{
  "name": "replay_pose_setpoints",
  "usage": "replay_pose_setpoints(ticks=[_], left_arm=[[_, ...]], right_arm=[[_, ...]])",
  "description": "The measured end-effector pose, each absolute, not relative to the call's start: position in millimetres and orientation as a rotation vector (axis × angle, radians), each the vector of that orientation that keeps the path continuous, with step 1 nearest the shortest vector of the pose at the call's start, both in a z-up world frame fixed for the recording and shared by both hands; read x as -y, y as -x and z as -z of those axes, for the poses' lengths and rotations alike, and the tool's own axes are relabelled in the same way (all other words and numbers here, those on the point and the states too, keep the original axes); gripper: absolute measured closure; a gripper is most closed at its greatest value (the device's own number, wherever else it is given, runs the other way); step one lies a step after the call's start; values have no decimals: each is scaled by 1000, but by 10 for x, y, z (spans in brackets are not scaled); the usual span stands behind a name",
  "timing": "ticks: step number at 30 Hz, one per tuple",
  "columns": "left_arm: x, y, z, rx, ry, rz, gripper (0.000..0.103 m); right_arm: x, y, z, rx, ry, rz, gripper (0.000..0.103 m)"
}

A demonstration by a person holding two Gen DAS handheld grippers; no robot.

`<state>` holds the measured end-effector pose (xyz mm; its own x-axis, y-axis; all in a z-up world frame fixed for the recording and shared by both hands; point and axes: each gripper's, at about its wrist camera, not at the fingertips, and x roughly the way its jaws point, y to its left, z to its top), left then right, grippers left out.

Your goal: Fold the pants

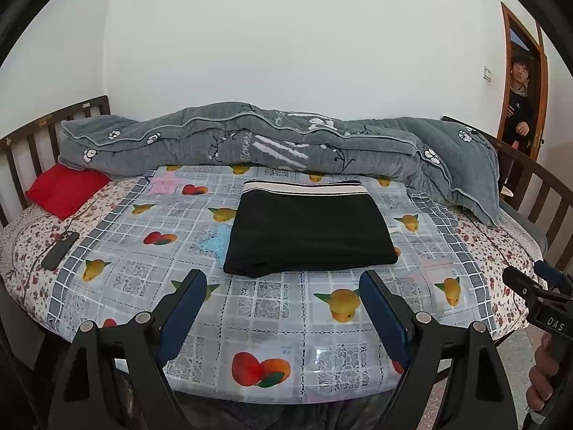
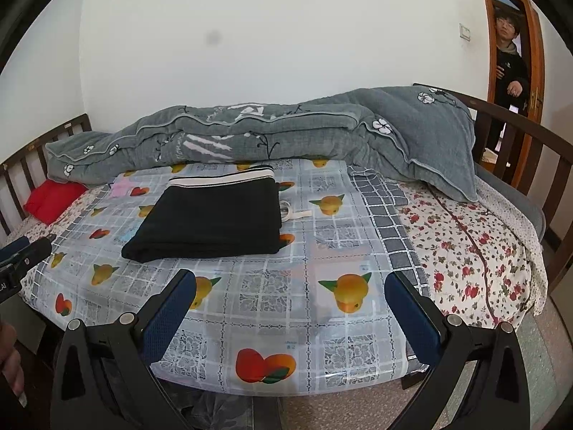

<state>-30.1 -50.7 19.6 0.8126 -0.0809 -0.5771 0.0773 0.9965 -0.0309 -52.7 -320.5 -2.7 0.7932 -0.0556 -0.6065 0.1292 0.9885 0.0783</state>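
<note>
The black pants (image 1: 308, 231) lie folded into a flat rectangle on the fruit-print plastic sheet (image 1: 272, 308), their striped white waistband at the far edge. In the right wrist view the same pants (image 2: 211, 220) sit left of centre, with a white drawstring (image 2: 297, 214) poking out at their right side. My left gripper (image 1: 283, 279) hovers open just short of the pants' near edge, nothing between its blue pads. My right gripper (image 2: 290, 279) is also open and holds nothing, nearer the bed's front edge and to the right of the pants.
A rumpled grey quilt (image 1: 272, 147) runs along the back of the bed. A red pillow (image 1: 64, 190) and a dark phone (image 1: 59, 249) lie at the left. Wooden rails (image 2: 515, 150) border both ends. A person (image 2: 510, 57) stands in the doorway at the right.
</note>
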Motion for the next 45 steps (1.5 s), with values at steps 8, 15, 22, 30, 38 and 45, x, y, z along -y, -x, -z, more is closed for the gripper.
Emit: replay_pose_setpoints(ticks=[8, 15, 22, 30, 38, 45], left_arm=[[490, 304, -204, -615, 8, 83, 17], [491, 310, -212, -616, 9, 80, 17], [480, 312, -213, -615, 6, 79, 17], [484, 317, -220, -615, 8, 77, 17], [477, 320, -220, -614, 9, 78, 17], [476, 328, -252, -612, 14, 72, 17]], right_arm=[[3208, 532, 20, -647, -114, 101, 0], [3187, 542, 5, -644, -114, 100, 0], [3182, 544, 4, -644, -114, 100, 0], [3183, 547, 0, -644, -113, 98, 0], [3170, 554, -9, -641, -112, 99, 0], [3153, 563, -17, -641, -114, 98, 0]])
